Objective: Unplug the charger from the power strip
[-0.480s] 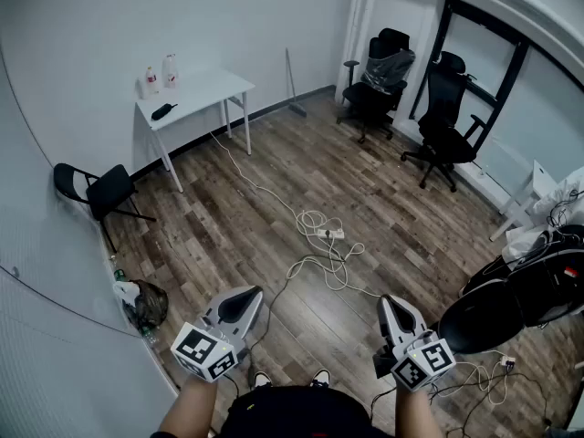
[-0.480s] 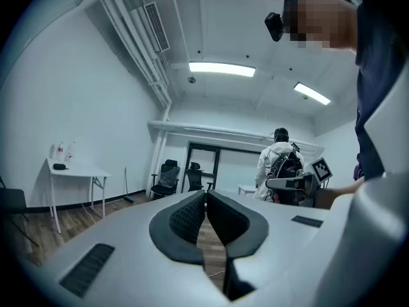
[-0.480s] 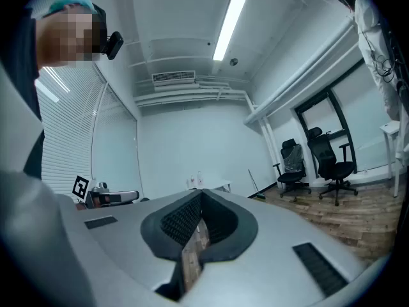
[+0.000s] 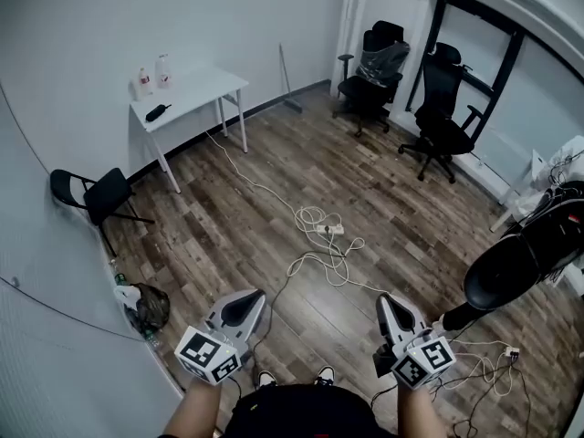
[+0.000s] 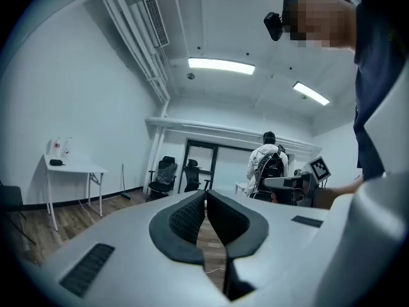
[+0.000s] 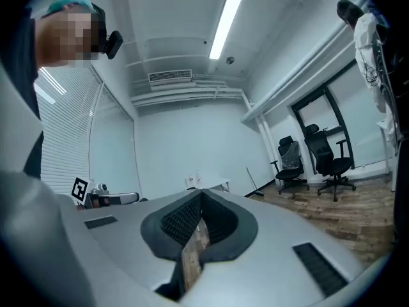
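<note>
Bright ceiling strip lights (image 5: 221, 65), soft shadows, fisheye-warped edges, dark corners

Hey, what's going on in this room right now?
A person stands on the wood floor with a gripper in each hand, both held level out in front. The left gripper and the right gripper are shut with nothing between their jaws. The power strip lies further out on the floor in a tangle of white cable, well away from both grippers, so the unplugging has not begun. The charger is too small to make out.
</note>
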A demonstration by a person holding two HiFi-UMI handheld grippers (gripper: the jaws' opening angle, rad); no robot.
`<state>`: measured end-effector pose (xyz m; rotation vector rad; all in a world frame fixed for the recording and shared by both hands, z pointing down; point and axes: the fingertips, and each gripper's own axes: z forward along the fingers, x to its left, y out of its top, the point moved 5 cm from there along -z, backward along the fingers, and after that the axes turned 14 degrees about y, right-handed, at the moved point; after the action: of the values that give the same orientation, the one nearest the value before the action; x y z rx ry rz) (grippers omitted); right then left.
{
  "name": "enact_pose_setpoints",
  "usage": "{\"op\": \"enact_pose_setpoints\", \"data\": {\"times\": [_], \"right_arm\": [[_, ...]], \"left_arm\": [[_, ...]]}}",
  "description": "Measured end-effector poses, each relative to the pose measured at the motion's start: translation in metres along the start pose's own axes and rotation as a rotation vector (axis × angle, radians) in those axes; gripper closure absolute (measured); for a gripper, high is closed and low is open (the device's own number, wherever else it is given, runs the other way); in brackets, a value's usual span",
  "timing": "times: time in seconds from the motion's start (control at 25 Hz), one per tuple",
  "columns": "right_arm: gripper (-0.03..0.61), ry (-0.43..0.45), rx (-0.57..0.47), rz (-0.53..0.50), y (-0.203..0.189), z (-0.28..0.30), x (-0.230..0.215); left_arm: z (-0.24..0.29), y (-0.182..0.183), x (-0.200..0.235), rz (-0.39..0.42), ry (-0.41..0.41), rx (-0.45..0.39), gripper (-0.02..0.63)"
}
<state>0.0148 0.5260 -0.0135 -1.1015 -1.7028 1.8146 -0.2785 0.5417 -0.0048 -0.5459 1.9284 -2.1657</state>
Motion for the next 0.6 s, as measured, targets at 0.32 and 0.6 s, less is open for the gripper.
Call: {"op": "enact_pose_setpoints", "data": {"times": [0.32,0.6], "right_arm": [[0.560,-0.017,-0.018,0.001,0.004,0.004,-0.010],[0.560,-0.051,-0.026,0.060,-0.002,-0.016,-0.054]], "left_arm": [[0.008,-0.001,0.004,-0.008,0.006,0.008,0.583],[0.043,-0.013,-0.016,-0.052,-0.008,0.040,0.584]]}}
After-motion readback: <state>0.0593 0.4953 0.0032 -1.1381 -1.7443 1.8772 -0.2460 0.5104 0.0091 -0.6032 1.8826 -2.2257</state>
